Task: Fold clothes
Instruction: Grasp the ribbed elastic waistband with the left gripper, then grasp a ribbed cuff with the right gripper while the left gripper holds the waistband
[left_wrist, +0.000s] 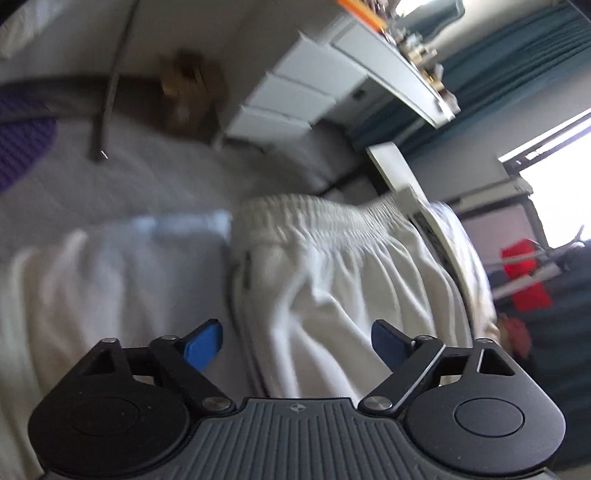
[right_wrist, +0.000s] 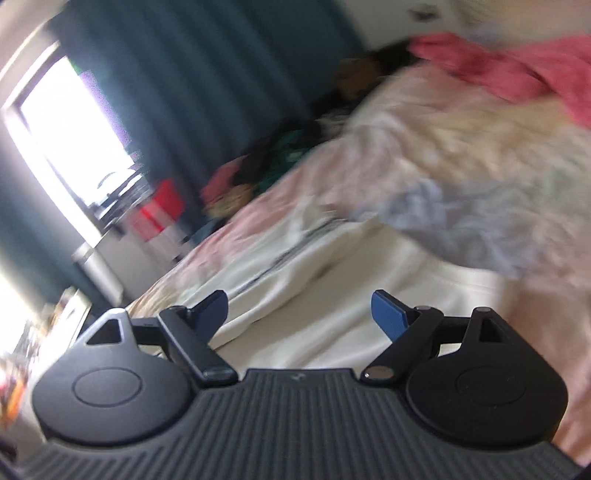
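Directly ahead of the left gripper (left_wrist: 296, 341), whose jaws are spread apart and hold nothing, the white trousers (left_wrist: 332, 266) are seen on the bed (left_wrist: 147, 177), long axis running from near to the far elastic waistband (left_wrist: 306, 210). The right gripper (right_wrist: 299, 314), likewise spread and unloaded, is held over cream cloth (right_wrist: 332, 295); whether that is the same garment cannot be told, nor which gripper is nearer.

white shorts (left_wrist: 332, 266): soft matt cloth, gathered waistband
left gripper (left_wrist: 297, 341): matt black plastic, metal pivot pins
pink garment (right_wrist: 517, 70): fuzzy cloth
drawer unit (left_wrist: 295, 99): smooth white finish
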